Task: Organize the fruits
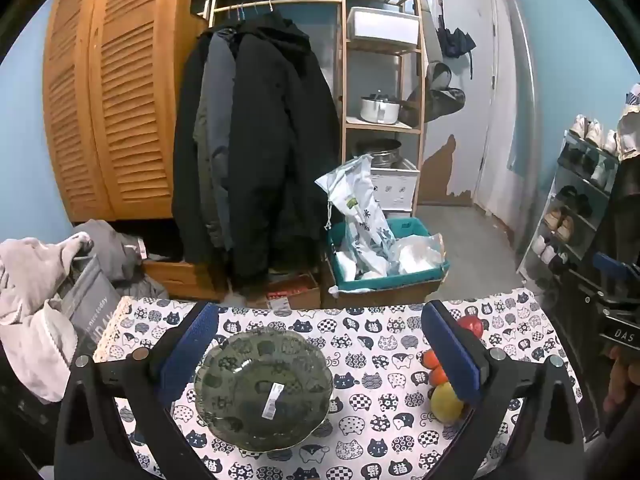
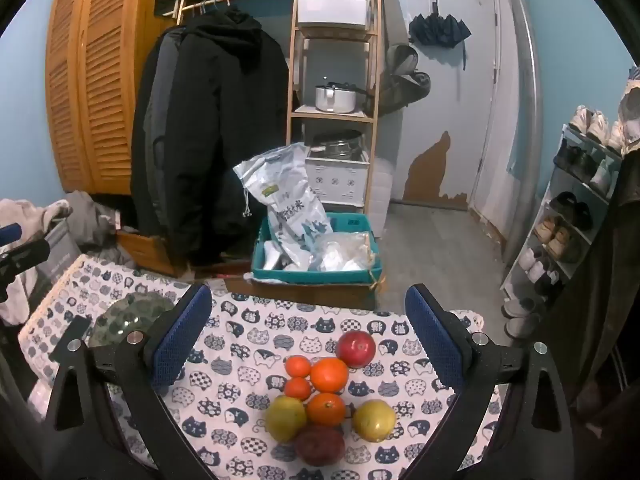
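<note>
On the cat-print tablecloth [image 2: 248, 344] a scalloped green glass bowl [image 1: 264, 390] stands empty apart from a sticker inside. To the right of the bowl, the fruits lie in a loose cluster: a red apple [image 2: 356, 349], four oranges [image 2: 329, 375], two yellow fruits [image 2: 374, 420] and a dark red one [image 2: 320, 444]. The left gripper [image 1: 320, 354] hovers over the bowl, jaws spread wide, holding nothing. The right gripper [image 2: 308, 336] hangs above the fruits, equally wide and empty.

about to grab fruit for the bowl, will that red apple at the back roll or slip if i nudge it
The red apple looks round and sits on flat cloth, so a nudge would probably roll it. Its skin looks glossy, so the claw pads may slip unless they close near its widest part. It sits beside an orange, which might stop a roll that way.
</note>
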Demonstrator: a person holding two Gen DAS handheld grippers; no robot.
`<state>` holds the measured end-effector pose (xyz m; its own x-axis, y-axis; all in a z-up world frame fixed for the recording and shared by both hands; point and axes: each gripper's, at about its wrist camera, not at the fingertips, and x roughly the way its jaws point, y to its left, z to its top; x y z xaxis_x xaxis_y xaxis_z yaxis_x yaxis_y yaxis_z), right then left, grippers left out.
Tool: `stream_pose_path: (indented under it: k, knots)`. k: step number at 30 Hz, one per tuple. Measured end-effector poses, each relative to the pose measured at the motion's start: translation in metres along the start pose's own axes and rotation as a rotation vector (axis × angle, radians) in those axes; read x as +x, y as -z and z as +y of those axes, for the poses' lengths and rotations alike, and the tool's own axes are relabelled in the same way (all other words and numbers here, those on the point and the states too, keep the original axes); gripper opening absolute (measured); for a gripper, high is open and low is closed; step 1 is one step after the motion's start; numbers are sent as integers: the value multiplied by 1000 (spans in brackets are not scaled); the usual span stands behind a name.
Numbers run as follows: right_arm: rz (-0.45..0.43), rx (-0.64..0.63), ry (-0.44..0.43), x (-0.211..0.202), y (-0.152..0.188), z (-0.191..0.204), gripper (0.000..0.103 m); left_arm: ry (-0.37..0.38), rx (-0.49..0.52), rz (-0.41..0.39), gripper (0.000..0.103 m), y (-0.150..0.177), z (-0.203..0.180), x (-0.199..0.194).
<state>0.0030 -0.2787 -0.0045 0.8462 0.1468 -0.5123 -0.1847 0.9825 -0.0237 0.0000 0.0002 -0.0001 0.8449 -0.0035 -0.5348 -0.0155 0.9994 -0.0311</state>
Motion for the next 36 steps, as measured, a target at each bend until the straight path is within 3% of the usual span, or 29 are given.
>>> stream_pose_path:
  k: [36]
  knots:
    - [4,14,9,2,3,-1,96,36,1,4,102,-2,-3,-1]
